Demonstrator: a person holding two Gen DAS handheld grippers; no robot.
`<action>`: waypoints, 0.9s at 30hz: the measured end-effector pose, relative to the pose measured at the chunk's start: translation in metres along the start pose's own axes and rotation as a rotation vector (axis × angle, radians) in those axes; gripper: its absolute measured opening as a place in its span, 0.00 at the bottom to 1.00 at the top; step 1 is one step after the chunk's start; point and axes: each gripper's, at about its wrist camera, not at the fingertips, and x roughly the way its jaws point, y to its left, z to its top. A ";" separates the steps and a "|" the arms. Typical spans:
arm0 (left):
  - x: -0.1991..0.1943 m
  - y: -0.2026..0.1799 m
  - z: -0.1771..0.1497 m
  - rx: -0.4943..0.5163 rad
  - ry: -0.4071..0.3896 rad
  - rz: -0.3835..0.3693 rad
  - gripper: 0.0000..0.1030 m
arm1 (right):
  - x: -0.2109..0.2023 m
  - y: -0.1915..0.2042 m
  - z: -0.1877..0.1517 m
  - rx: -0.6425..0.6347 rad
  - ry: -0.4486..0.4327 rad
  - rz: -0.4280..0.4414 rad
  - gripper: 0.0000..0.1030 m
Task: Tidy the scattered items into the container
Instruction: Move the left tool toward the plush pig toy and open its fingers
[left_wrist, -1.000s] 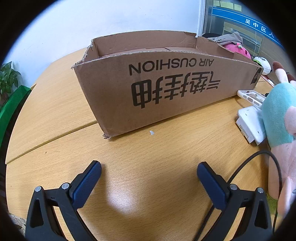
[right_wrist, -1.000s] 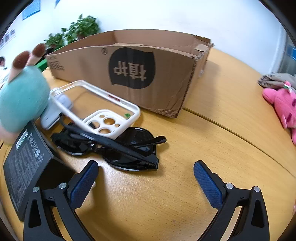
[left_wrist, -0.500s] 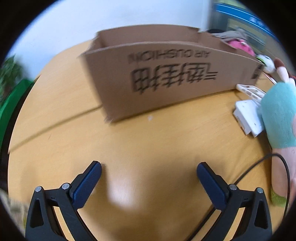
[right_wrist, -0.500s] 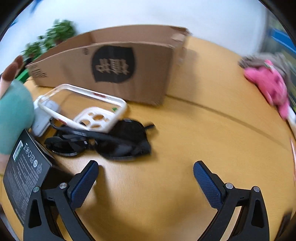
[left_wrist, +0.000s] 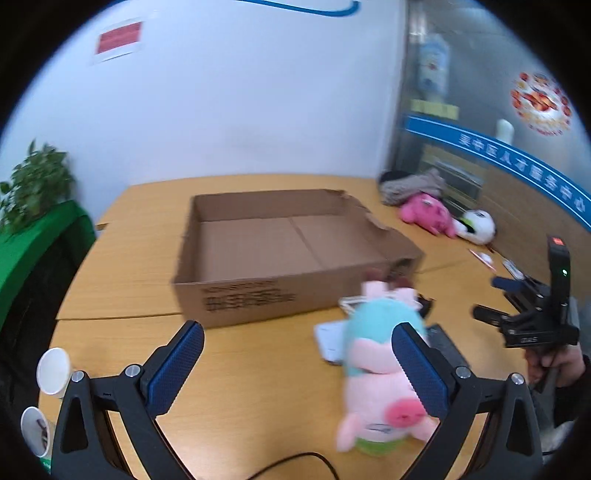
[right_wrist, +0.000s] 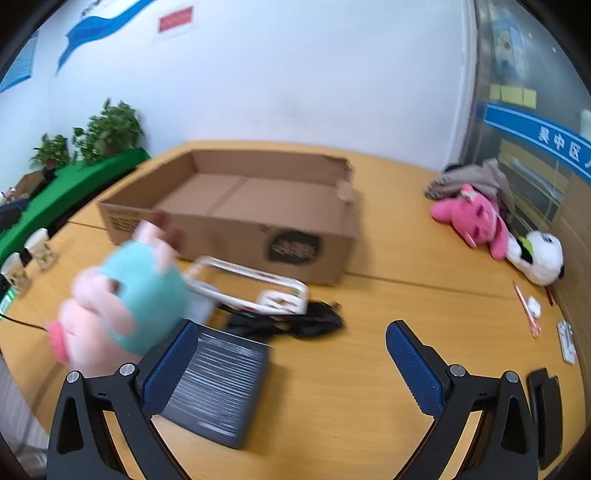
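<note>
The left gripper (left_wrist: 297, 363) is spread wide and holds nothing above the wooden desk (left_wrist: 258, 387); the right gripper (right_wrist: 290, 363) is equally wide and empty. Near them stands a pink-and-teal plush pig (left_wrist: 380, 373), with a flat black box (right_wrist: 218, 391), black sunglasses (right_wrist: 295, 323) and a white phone case (right_wrist: 251, 286) beside it. Farther off sits the open brown cardboard box (left_wrist: 280, 258), nothing visible inside.
</note>
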 end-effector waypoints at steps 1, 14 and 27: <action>0.001 -0.011 0.000 0.019 0.008 -0.024 0.99 | -0.003 0.005 0.004 -0.006 -0.012 0.009 1.00; 0.035 -0.050 -0.033 -0.032 0.144 -0.207 0.99 | -0.008 0.029 0.011 0.040 -0.007 0.092 1.00; 0.048 -0.050 -0.039 -0.065 0.182 -0.251 0.99 | -0.002 0.033 0.009 0.058 0.034 0.119 1.00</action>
